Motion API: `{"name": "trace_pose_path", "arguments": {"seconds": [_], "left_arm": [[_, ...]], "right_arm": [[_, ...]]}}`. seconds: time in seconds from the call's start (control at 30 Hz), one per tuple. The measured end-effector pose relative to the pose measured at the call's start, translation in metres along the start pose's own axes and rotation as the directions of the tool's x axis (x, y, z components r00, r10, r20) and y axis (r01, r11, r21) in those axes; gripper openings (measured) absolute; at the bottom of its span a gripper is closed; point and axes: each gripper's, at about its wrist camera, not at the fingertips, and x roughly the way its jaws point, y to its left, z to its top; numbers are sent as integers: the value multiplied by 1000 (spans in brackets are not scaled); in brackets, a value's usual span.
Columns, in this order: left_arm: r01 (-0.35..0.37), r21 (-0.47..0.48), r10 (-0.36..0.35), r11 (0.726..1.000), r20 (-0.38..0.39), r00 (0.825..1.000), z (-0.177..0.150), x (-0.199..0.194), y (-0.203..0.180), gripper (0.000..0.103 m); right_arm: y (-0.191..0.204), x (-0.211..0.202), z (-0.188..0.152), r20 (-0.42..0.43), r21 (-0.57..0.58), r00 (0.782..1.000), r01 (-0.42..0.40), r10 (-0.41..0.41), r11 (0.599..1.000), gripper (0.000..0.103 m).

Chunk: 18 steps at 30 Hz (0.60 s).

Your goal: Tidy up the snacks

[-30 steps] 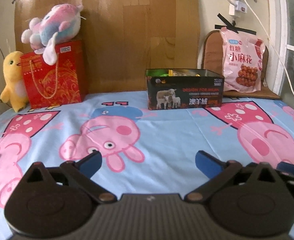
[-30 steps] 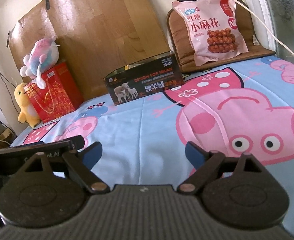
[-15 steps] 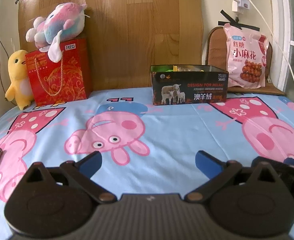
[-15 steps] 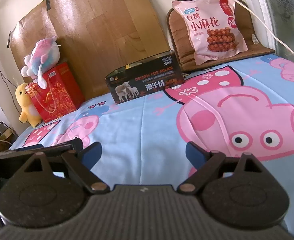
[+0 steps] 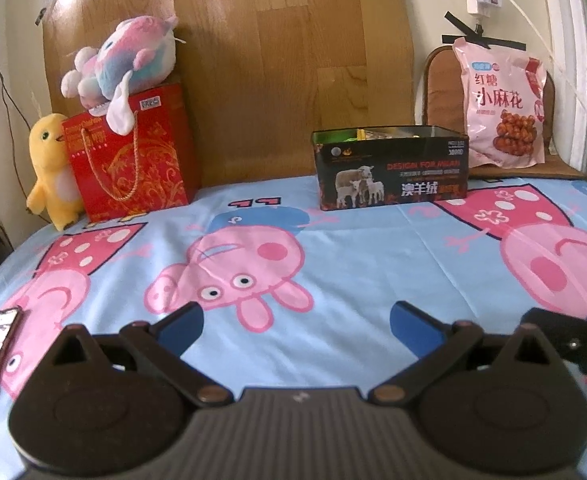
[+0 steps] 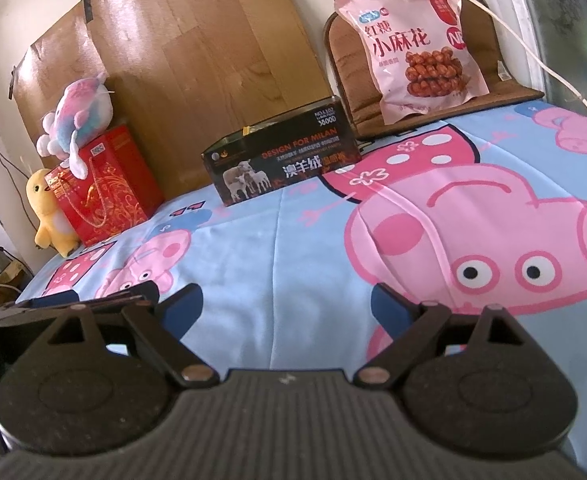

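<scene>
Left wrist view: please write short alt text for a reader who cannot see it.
The open, empty left gripper hovers over a cartoon-pig bedsheet. Behind it stand a black open box, a pink snack bag on a brown cushion, and a red gift bag.

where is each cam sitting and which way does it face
Left wrist: on the left claw, low over the cartoon bedsheet, facing the dark sheep box and wood board; its open blue fingers show.
Right wrist: on the right claw, angled left toward the same box; its open fingers show.
Shared: box, pink snack bag, red gift bag, each other's claw at the edge.
</scene>
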Motion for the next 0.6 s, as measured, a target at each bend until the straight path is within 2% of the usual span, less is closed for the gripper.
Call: {"name": "trace_pose_path", "arguments": {"seconds": [0.37,0.6], "left_arm": [[-8,6,9,1000,-11,1000,0,3,-1,103],[11,-7,-11,1000,-19,1000,0,3,-1,103]], "right_arm": [[-4,2,0,-10,18,1000,1,0,1000,93],[-6,2,0,-11,25,1000,1,0,1000,93]]}}
